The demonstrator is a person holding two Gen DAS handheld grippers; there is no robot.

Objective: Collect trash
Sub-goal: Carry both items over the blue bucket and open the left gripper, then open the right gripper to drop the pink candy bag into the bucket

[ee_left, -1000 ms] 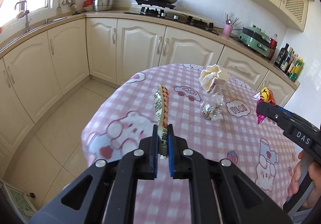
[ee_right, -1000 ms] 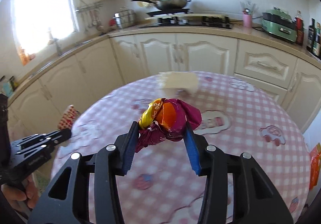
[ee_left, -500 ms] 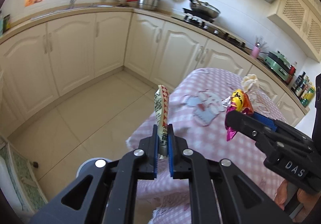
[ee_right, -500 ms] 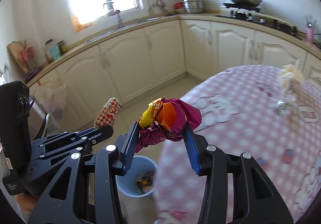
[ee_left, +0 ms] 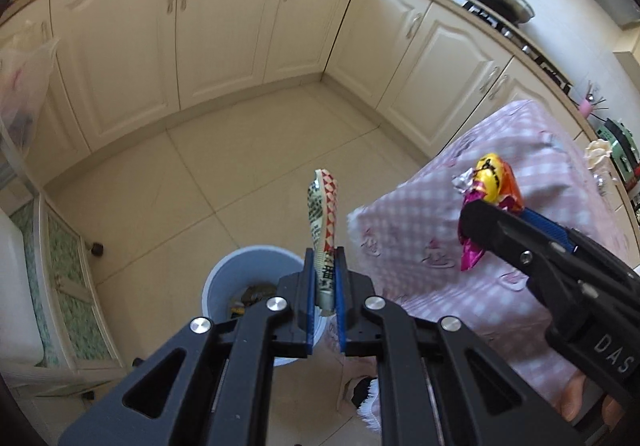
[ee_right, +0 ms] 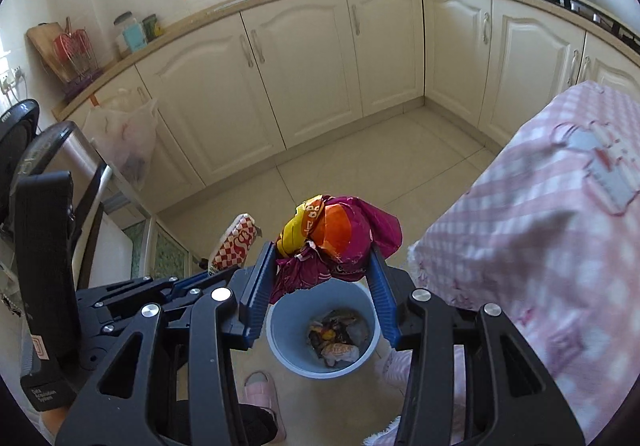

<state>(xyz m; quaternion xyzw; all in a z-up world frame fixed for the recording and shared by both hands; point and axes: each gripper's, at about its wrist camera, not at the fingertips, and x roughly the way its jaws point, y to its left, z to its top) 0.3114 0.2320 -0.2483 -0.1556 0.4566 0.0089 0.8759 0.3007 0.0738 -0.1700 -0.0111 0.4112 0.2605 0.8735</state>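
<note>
Left gripper (ee_left: 323,278) around wrapper (ee_left: 322,230)

We see a crinkled, glossy foil snack bag (ee_right: 340,242) and a printed matt-looking wrapper (ee_left: 323,234), a smooth blue plastic bin (ee_right: 280,330), a soft checked cloth (ee_right: 540,246) over the surface, glazed floor tiles (ee_left: 248,150), and satin cream cabinet doors (ee_right: 312,62).

"DAS" on right gripper (ee_left: 486,224)

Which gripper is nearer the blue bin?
Roughly level; neither is clearly nearer. The left gripper and the right gripper, each holding a wrapper, both hover over the blue bin rim.
</note>
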